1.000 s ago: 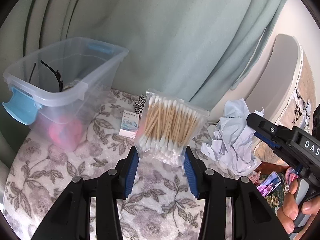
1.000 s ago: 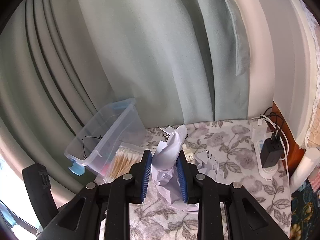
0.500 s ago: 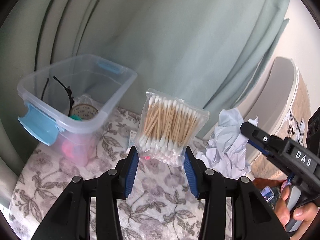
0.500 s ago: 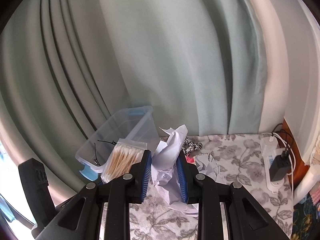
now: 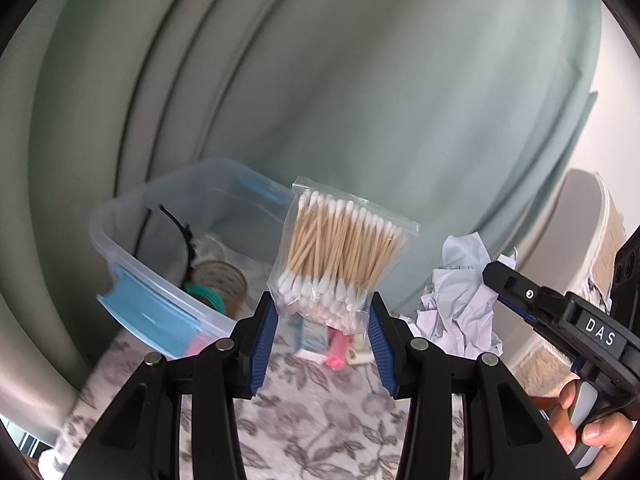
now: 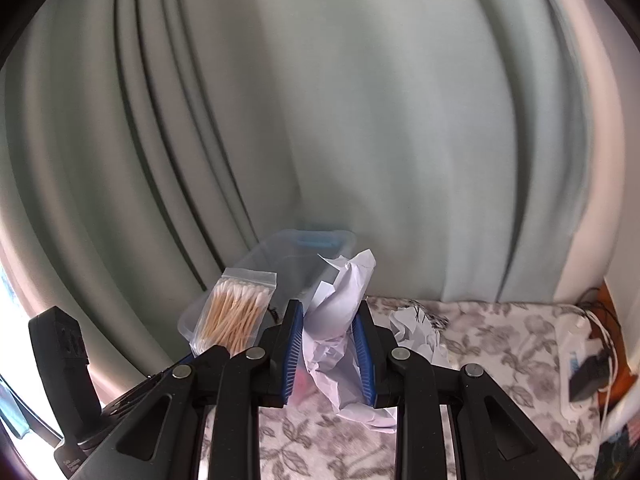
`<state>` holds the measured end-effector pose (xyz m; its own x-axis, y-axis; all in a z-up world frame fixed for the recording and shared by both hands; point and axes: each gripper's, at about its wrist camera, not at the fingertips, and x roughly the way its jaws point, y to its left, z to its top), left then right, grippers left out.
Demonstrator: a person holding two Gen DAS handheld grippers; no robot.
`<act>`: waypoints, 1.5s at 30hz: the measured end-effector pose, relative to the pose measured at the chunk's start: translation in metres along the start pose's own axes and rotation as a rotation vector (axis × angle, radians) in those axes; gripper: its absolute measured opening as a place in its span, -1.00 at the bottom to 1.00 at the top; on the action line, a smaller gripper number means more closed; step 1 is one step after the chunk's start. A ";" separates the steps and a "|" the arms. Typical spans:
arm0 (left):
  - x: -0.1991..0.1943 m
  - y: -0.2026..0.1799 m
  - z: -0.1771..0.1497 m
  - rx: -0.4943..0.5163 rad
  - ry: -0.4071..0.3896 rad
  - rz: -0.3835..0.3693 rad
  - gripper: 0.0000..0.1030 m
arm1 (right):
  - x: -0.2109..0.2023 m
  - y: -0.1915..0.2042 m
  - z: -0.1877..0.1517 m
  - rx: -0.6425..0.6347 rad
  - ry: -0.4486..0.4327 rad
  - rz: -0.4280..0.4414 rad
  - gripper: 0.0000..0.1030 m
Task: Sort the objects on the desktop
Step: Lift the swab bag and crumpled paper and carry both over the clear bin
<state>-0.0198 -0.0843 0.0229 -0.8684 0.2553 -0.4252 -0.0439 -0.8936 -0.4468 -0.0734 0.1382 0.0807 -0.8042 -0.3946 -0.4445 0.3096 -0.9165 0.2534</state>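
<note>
Clear zip bag of cotton swabs (image 5: 340,252) pinched at its lower edge between the blue pads of the left gripper (image 5: 322,328), lifted clear of the floral tablecloth (image 5: 312,412). Swabs with tan wooden sticks and white tips at both ends, packed side by side; long axis near upright, leaning slightly right, sealed strip at the top. Bag held just right of the clear plastic bin (image 5: 168,240), in front of its right wall. Bin with 2 blue latches, containing a black hair hoop (image 5: 180,236) and rolls of tape (image 5: 222,280).

Crumpled white paper (image 6: 340,320) clamped between the pads of the right gripper (image 6: 328,344), its peak pointing up and its loose end hanging below the fingers. Same paper seen beside the swab bag in the left view (image 5: 460,288). Second paper wad (image 6: 416,332) lying on the cloth just right of it.

Pink item (image 5: 336,352) and small card (image 5: 310,332) lying on the cloth beneath the bag. Power strip (image 6: 576,364) at far right; grey-green curtain (image 6: 360,120) behind.
</note>
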 end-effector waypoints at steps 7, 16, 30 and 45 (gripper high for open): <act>-0.004 0.025 0.016 -0.018 -0.029 0.044 -0.11 | 0.023 0.029 0.012 -0.046 0.001 0.049 -0.46; 0.000 0.052 0.029 -0.035 -0.035 0.091 -0.11 | 0.056 0.050 0.017 -0.060 0.017 0.104 -0.46; 0.015 0.079 0.037 -0.050 -0.013 0.129 -0.11 | 0.101 0.072 0.018 -0.088 0.060 0.151 -0.46; 0.035 0.101 0.038 -0.052 0.021 0.173 -0.11 | 0.148 0.067 0.028 -0.061 0.120 0.177 -0.46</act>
<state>-0.0729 -0.1795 -0.0073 -0.8500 0.1080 -0.5156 0.1311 -0.9046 -0.4055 -0.1855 0.0202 0.0564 -0.6696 -0.5514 -0.4976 0.4735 -0.8331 0.2860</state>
